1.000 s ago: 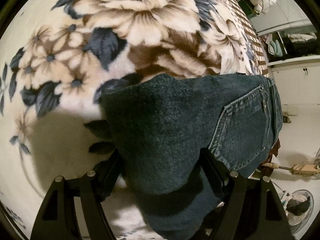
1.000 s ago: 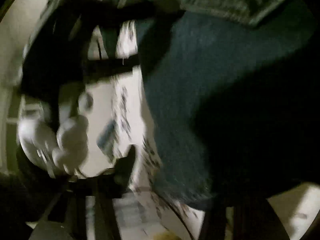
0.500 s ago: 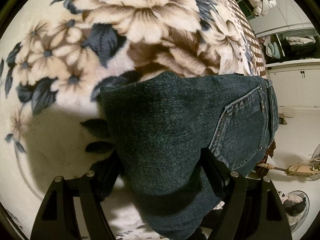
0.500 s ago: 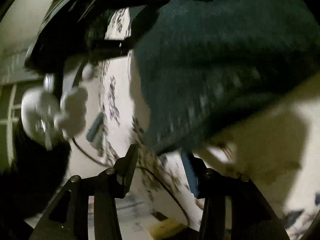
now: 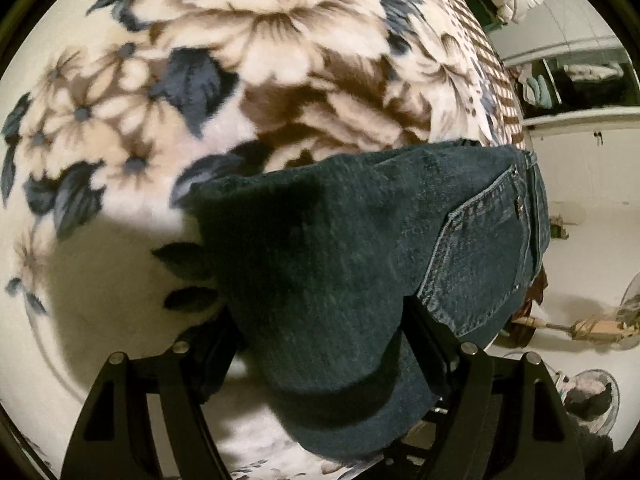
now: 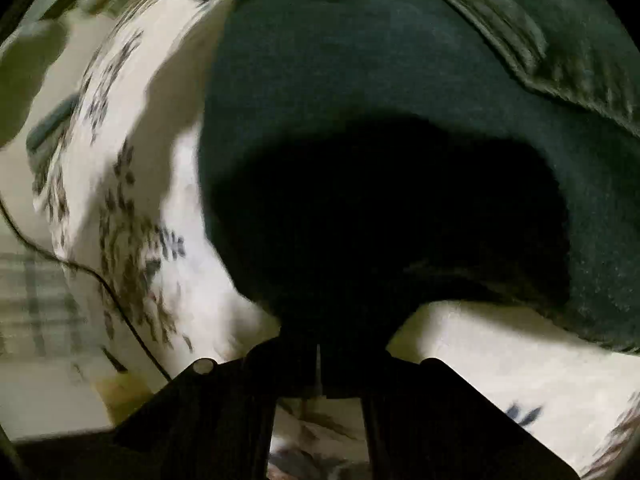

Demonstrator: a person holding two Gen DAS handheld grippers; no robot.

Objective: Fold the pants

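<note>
Dark blue denim pants (image 5: pixel 360 240) lie folded on a floral blanket (image 5: pixel 280 60), back pocket (image 5: pixel 480 260) facing up at the right. My left gripper (image 5: pixel 320 320) stands open astride the fold. Its left finger is at the denim's edge and its right finger rests on the cloth beside the pocket. In the blurred right wrist view the pants (image 6: pixel 320 100) fill the middle, with a stitched seam (image 6: pixel 540 40) at the upper right. My right gripper (image 6: pixel 320 344) is shut on the pants' near edge, and the dark cloth tapers down into its closed tips.
The blanket's edge (image 5: pixel 508 92) falls away at the right to a pale floor (image 5: pixel 592 200) with a fan (image 5: pixel 592 396), a wooden-handled tool (image 5: pixel 592 326) and shelves (image 5: pixel 580 76). A thin black cable (image 6: pixel 100 280) crosses the blanket (image 6: pixel 160 200) at the left.
The right gripper swung over the pants and its jaws went from apart to closed on the denim edge. The left gripper kept still; a dark shadow now falls on the denim ahead of it.
</note>
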